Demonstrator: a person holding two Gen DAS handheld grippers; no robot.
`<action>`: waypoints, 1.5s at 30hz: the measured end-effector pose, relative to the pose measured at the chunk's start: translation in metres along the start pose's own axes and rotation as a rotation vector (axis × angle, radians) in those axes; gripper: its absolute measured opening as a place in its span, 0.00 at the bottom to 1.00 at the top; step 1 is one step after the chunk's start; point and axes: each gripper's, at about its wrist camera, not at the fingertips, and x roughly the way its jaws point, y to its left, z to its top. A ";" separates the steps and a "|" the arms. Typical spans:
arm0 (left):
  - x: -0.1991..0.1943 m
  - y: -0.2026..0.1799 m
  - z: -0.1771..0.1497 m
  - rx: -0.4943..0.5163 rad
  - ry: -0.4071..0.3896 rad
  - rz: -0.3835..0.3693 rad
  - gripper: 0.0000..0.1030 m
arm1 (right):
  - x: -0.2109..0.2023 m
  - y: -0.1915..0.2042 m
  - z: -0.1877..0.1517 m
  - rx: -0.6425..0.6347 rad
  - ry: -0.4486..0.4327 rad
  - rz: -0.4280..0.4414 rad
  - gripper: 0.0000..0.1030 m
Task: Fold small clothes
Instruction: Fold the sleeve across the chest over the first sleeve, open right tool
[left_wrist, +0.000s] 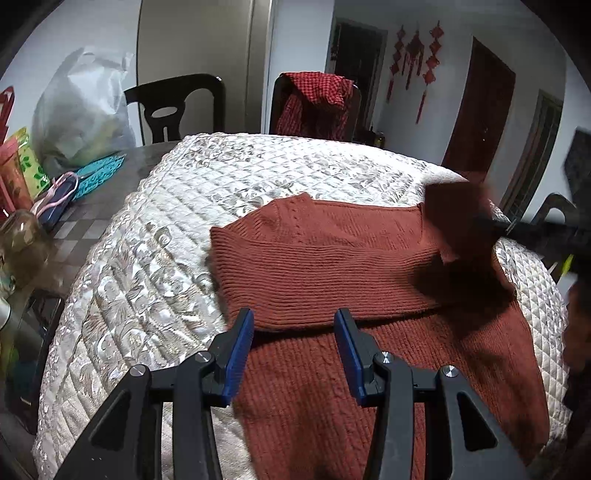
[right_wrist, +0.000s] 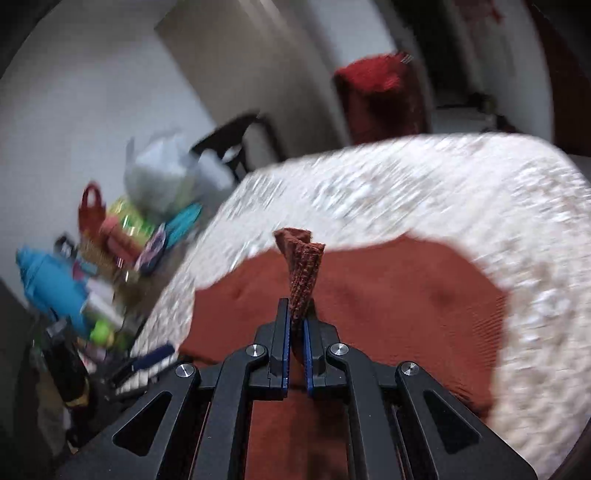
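Note:
A rust-red knitted sweater (left_wrist: 332, 266) lies on a white quilted table cover (left_wrist: 147, 258), with its top part folded over towards me. My left gripper (left_wrist: 293, 325) hovers over the fold's near edge, its blue pads (left_wrist: 240, 350) apart with nothing pinched between them. My right gripper (right_wrist: 295, 321) is shut on a narrow strip of the sweater's (right_wrist: 369, 295) knit, which sticks up past the fingertips. In the left wrist view the right gripper (left_wrist: 495, 223) shows blurred at the right, holding a raised sleeve flap (left_wrist: 450, 214) above the sweater.
Two dark chairs stand behind the table, one (left_wrist: 314, 107) draped with a red checked cloth. A white plastic bag (left_wrist: 81, 110), a teal mat (left_wrist: 99, 173), packets and a glass jar (left_wrist: 22, 240) crowd the bare tabletop left of the quilt (right_wrist: 406, 184).

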 end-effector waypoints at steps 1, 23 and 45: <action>0.000 0.001 0.000 -0.002 0.001 -0.001 0.46 | 0.014 0.003 -0.006 -0.005 0.036 0.008 0.05; 0.065 -0.063 0.024 0.127 0.165 -0.208 0.37 | -0.034 -0.061 -0.062 0.053 0.053 -0.050 0.19; 0.062 -0.055 0.036 0.107 0.087 -0.279 0.11 | -0.050 -0.080 -0.051 0.020 -0.022 -0.158 0.19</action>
